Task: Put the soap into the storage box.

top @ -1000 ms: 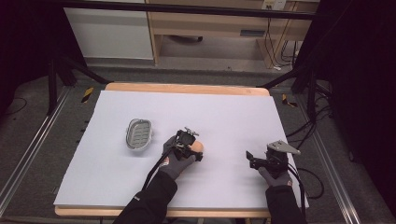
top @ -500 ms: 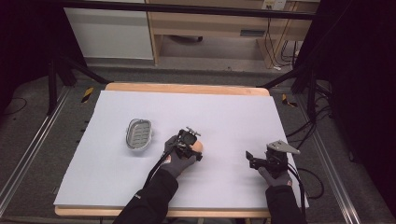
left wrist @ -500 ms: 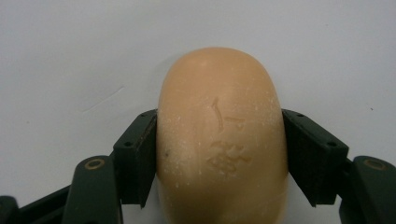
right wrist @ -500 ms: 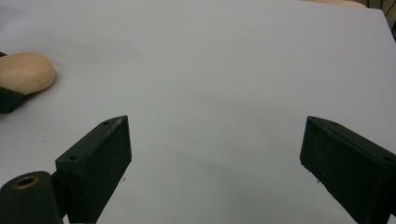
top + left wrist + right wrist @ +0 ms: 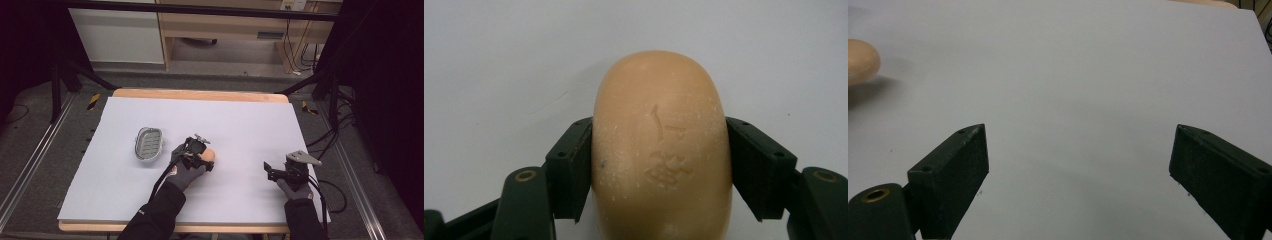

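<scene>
The left gripper point(image 5: 204, 156) has its jaws pinching the soap point(image 5: 661, 150) across its width, both pads pressed flat against its sides; within the last second they have just been closing onto it. The soap, a tan oval bar with a stamped mark on top, lies on the white tabletop point(image 5: 240, 125) near the middle, just right of the grey soap dish point(image 5: 149, 144), apart from it. Whether the bar has left the surface yet cannot be told; it looks to be resting there. The right gripper point(image 5: 272, 172) sits well off to the right over bare tabletop with its jaws spread wide and nothing between them; in its own view the soap's end peeks in at the left edge point(image 5: 860, 60).

Judging from this, the grasp is done and the work is at an early stage: the dish is empty, so lifting the bar, carrying it over to the dish and setting it inside all seem left to do
</scene>
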A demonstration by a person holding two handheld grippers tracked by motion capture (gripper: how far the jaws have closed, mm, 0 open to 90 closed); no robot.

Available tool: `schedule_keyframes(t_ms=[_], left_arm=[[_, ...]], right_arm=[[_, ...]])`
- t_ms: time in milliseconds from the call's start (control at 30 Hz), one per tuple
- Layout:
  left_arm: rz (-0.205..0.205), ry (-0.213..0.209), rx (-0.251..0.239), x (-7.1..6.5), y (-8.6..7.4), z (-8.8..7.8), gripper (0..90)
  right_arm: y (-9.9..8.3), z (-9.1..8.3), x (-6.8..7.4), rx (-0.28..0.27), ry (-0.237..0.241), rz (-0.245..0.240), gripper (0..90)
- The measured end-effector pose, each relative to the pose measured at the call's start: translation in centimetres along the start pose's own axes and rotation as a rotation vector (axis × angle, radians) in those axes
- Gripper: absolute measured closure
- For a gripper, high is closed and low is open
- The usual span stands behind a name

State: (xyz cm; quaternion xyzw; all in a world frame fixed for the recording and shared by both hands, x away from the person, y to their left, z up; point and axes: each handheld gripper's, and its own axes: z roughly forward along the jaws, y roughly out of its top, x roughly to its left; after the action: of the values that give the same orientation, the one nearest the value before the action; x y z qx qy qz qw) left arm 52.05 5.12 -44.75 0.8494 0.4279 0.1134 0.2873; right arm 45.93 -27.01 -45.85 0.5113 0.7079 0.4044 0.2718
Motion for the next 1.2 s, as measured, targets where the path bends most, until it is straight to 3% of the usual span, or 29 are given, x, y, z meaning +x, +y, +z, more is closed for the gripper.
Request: schedule_keyframes(t_ms=[233, 600, 1200], left_arm=[[0.0, 0.003, -0.009, 0.2, -0.1, -1.2, 32.2], [0.007, 0.014, -0.059, 1.0, -0.1, -4.8, 32.2], [-0.047, 0.046, -0.109, 3.7, -0.5, -7.8, 32.2]], right_arm=[[0.0, 0.0, -0.1, -0.002, -0.003, -0.007, 9.1], [-0.4, -0.1, -0.1, -0.02, -0.01, -0.002, 9.1], [-1.5, 0.7, -0.2, -0.01, -0.001, 0.018, 8.6]])
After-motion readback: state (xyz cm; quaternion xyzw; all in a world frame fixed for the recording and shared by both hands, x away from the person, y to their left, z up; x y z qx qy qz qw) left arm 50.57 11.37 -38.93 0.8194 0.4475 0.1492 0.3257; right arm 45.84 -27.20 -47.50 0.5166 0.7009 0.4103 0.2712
